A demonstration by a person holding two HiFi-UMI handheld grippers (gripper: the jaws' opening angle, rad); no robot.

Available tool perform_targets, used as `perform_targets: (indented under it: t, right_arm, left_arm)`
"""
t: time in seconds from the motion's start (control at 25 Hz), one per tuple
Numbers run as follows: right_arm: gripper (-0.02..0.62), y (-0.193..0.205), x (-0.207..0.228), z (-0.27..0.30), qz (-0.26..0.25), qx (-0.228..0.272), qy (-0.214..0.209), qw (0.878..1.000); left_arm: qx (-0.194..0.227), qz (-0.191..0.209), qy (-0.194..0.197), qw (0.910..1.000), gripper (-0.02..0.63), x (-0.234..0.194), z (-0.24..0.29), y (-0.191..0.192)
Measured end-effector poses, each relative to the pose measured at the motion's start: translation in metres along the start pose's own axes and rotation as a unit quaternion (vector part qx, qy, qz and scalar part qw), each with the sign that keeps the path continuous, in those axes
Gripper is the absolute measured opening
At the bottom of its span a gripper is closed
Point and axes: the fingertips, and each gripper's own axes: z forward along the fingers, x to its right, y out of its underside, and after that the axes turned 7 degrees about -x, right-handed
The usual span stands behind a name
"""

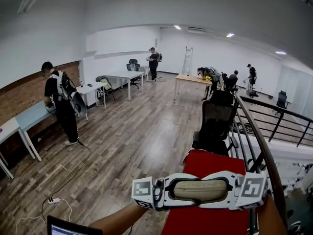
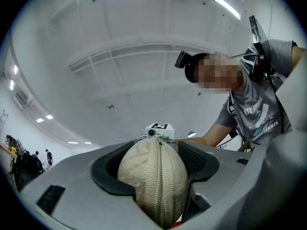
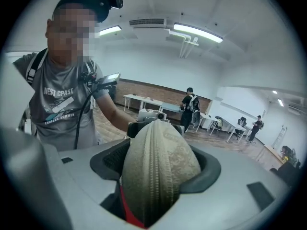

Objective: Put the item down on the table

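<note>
A beige zippered pouch (image 1: pixel 200 190) hangs level over the near part of the red desk (image 1: pixel 215 165). The left claw (image 1: pixel 166 193) clamps one end and the right claw (image 1: pixel 234 190) clamps the other. Beyond the desk stands a black chair (image 1: pixel 215 126). Wood floor (image 1: pixel 132 136) spreads to its left, with white tables (image 1: pixel 124 76) farther off. A railing (image 1: pixel 259 141) runs along the desk's right.

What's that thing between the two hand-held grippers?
A beige zippered pouch, gripped at one end by the left gripper and at the other by the right gripper, over the red table. The head view shows it best.
</note>
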Motion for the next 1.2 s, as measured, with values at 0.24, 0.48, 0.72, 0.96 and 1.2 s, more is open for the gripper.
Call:
perform_targets:
  t: [0.24,0.48,0.72,0.96,1.2]
  right_arm:
    - [0.285,0.045,0.039,-0.005,0.038,-0.005,0.021,0.999]
    - [0.285,0.1,0.079,-0.012,0.083,-0.008,0.041,0.996]
    - [0.285,0.148,0.112,-0.011,0.114,-0.006,0.053,0.992]
    - [0.285,0.201,0.144,-0.015,0.14,-0.007,0.068,0.988]
    - [0.285,0.243,0.177,-0.012,0.161,-0.007,0.075,0.984]
  left_arm:
    - [0.006,-0.023,0.029,0.9993,0.291,-0.046,0.011,0.038]
    - [0.014,-0.057,0.06,0.9964,0.291,-0.093,0.026,0.086]
    - [0.011,-0.086,0.079,0.9931,0.291,-0.132,0.032,0.13]
    - [0.002,-0.101,0.089,0.9909,0.291,-0.17,0.043,0.174]
    - [-0.001,-0.118,0.095,0.9885,0.291,-0.204,0.047,0.215]
